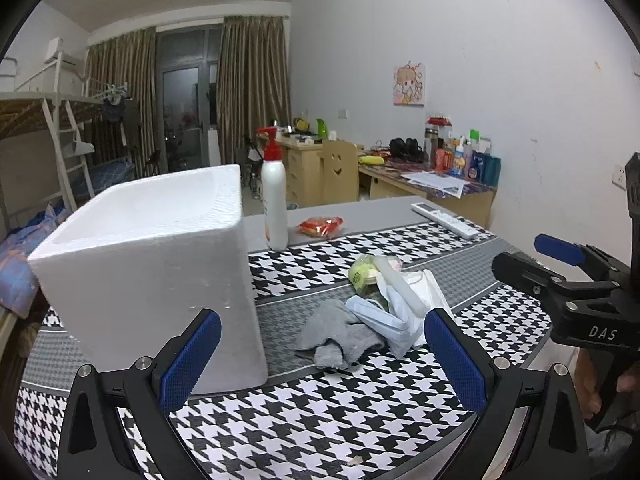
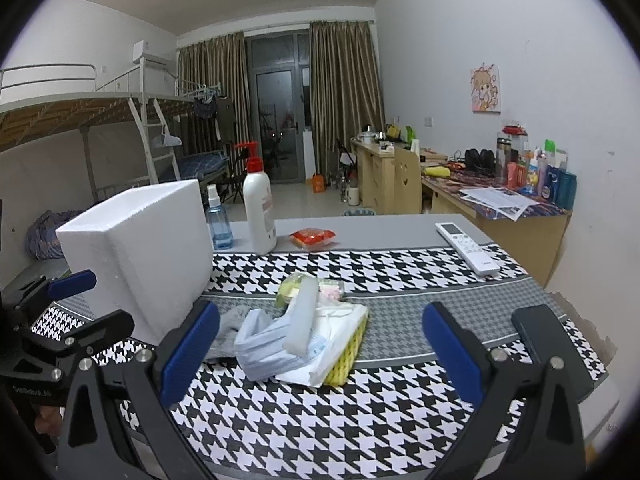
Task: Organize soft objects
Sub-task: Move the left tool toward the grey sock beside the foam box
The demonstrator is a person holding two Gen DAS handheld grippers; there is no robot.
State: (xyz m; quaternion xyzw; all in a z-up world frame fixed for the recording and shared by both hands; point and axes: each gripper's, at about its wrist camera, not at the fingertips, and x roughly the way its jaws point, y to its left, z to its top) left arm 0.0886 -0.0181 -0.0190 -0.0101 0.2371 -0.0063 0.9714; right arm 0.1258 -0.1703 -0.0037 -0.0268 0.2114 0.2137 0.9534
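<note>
On the left of the bench [image 1: 320, 420] stands a white foam box [image 1: 152, 264], its opening on top. Just right of it lies the pile of soft things — a grey cloth [image 1: 336, 334], a pale blue face mask [image 1: 378, 320], white tissue packs [image 2: 336, 320] on a yellow sponge [image 2: 352, 354]. The left tool [image 1: 322, 356] and the right tool [image 2: 320, 350] both hover spread wide, released, grasping nothing. Farther right lies a white remote [image 2: 466, 248].

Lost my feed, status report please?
Left gripper, right gripper open, empty. Soft pile: grey cloth, pale blue mask beside white foam box. Nothing blocking.
</note>
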